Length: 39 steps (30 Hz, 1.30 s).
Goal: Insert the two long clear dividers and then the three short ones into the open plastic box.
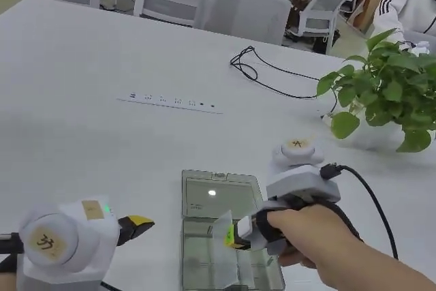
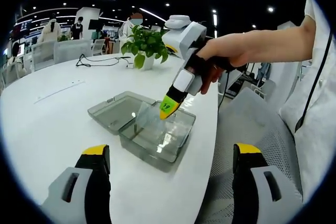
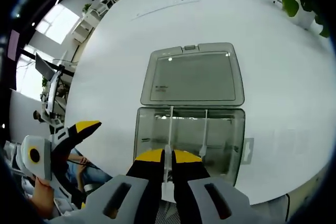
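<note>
The open clear plastic box (image 1: 193,253) lies near the table's front edge, its lid (image 1: 221,195) folded flat behind it. My right gripper (image 1: 231,236) is shut on a clear divider (image 1: 221,257) that stands upright in the box. In the right gripper view this held divider (image 3: 169,129) runs across the box base (image 3: 231,129), and a second divider (image 3: 204,132) stands beside it to the right. A small clear piece (image 3: 248,150) lies on the table against the box's right side. My left gripper (image 2: 170,150) stands open, apart from the box on its left (image 1: 136,226).
A white power strip (image 1: 174,102) lies mid-table, with a black cable (image 1: 272,76) behind it. A potted plant (image 1: 388,93) and a white round puck (image 1: 298,149) stand at the right. Chairs line the far edge. The near table edge is just below the box.
</note>
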Available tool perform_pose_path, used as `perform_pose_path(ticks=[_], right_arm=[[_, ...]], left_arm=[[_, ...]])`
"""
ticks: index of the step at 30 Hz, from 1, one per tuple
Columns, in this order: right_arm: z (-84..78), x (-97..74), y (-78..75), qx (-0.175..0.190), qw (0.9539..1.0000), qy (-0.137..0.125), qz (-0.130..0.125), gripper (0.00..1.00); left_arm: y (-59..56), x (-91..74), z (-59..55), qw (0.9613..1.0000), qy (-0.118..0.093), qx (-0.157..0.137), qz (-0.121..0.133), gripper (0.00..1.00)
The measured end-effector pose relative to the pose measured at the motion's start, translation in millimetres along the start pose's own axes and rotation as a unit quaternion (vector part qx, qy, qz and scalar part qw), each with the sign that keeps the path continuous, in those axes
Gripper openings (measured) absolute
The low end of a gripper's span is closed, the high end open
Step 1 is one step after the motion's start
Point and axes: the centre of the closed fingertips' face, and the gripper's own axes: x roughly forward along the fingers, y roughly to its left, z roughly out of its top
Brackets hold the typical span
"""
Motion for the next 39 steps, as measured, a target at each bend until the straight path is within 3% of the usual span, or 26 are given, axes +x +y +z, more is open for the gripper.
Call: perform_pose_path(ticks=[26, 39], right_arm=[[3.4, 4.4, 1.6, -0.051, 0.9985, -0.001, -0.020, 0.07], [3.6, 7.4, 4.9, -0.116, 0.9922, 0.007, -0.045, 0.07]], left_arm=[[-0.5, 0.9, -1.3, 1.0000, 0.003, -0.005, 0.002, 1.00], [0.5, 0.3, -5.3, 0.9999, 0.008, -0.006, 0.003, 1.00]])
